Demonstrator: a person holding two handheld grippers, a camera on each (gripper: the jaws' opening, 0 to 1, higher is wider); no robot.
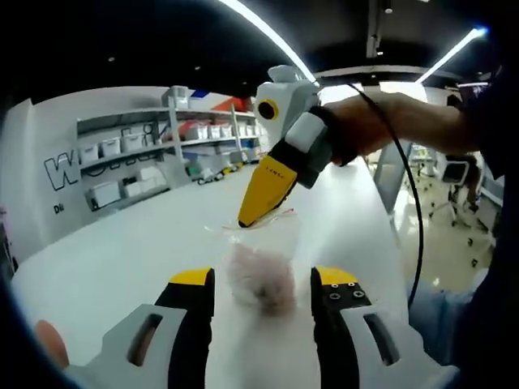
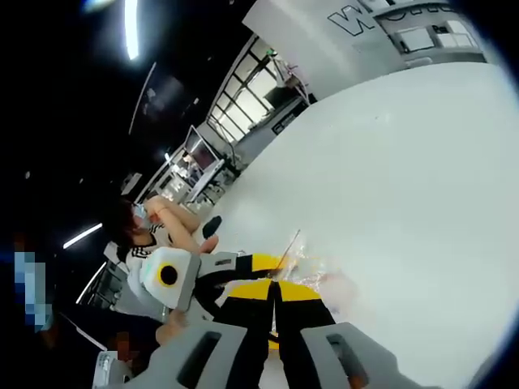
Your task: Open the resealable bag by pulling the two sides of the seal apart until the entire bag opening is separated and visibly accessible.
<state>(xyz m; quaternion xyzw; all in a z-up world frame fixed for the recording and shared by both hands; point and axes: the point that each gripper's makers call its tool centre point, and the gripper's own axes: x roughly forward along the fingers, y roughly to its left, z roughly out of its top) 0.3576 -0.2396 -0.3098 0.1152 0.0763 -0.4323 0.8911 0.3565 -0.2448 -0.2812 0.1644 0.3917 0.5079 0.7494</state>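
Note:
A clear resealable bag (image 1: 261, 275) with pinkish contents lies on the white table (image 1: 122, 251). My left gripper (image 1: 263, 284) is open, its yellow-tipped jaws standing on either side of the bag's body. The right gripper (image 1: 253, 217) comes in from the upper right, held by a hand (image 1: 381, 121), with its yellow jaws shut on the bag's top edge. In the right gripper view, my right gripper (image 2: 274, 293) is closed on the bag's (image 2: 318, 274) rim, and the left gripper (image 2: 174, 277) sits just to its left.
Shelves with white bins (image 1: 138, 154) line the far wall. A black cable (image 1: 415, 211) hangs from the right gripper. An office chair (image 1: 454, 174) stands beyond the table's right edge. The white tabletop (image 2: 405, 178) stretches wide around the bag.

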